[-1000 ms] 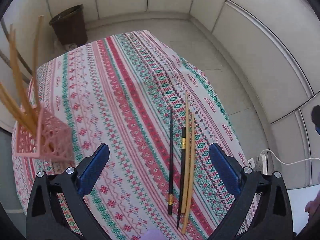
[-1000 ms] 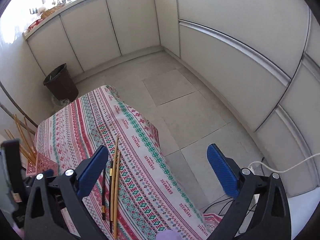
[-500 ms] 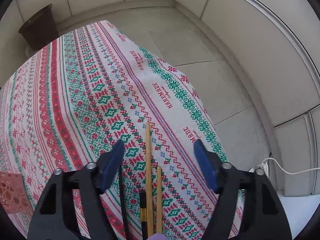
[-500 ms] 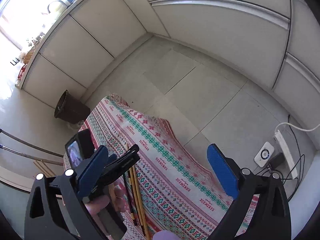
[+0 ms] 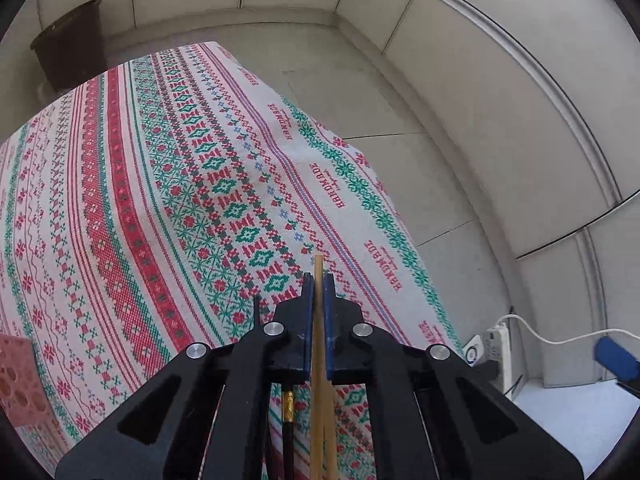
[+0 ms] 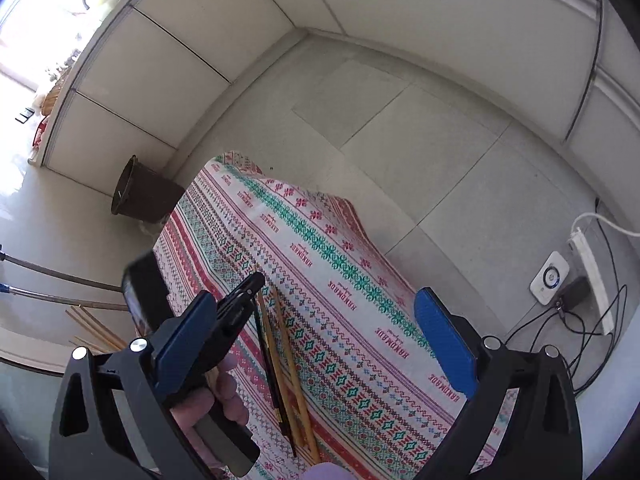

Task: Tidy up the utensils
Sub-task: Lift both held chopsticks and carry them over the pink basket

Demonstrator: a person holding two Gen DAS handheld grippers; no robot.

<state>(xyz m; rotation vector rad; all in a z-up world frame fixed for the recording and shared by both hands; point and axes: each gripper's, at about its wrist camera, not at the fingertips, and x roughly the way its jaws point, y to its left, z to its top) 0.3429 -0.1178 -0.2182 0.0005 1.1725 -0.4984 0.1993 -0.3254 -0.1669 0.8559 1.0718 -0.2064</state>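
Several chopsticks lie side by side on the patterned tablecloth [image 5: 168, 200]. My left gripper [image 5: 318, 280] is shut on a light wooden chopstick [image 5: 318, 360], its tip poking out past the blue pads. A second wooden chopstick [image 5: 332, 432] and a black chopstick with a gold band [image 5: 287, 420] lie just beneath. In the right wrist view the left gripper [image 6: 254, 282] sits over the chopsticks [image 6: 286, 360]. My right gripper [image 6: 316, 344] is open and empty, held above the table's right side.
A pink perforated utensil holder [image 5: 18, 380] stands at the left edge of the table. A dark bin [image 6: 142, 192] stands on the floor beyond the table. A power strip and cables [image 6: 588, 264] lie on the floor at the right.
My left gripper has come down over the chopsticks and closed from open onto the light wooden one. My right gripper has stayed open and tilted further over the table.
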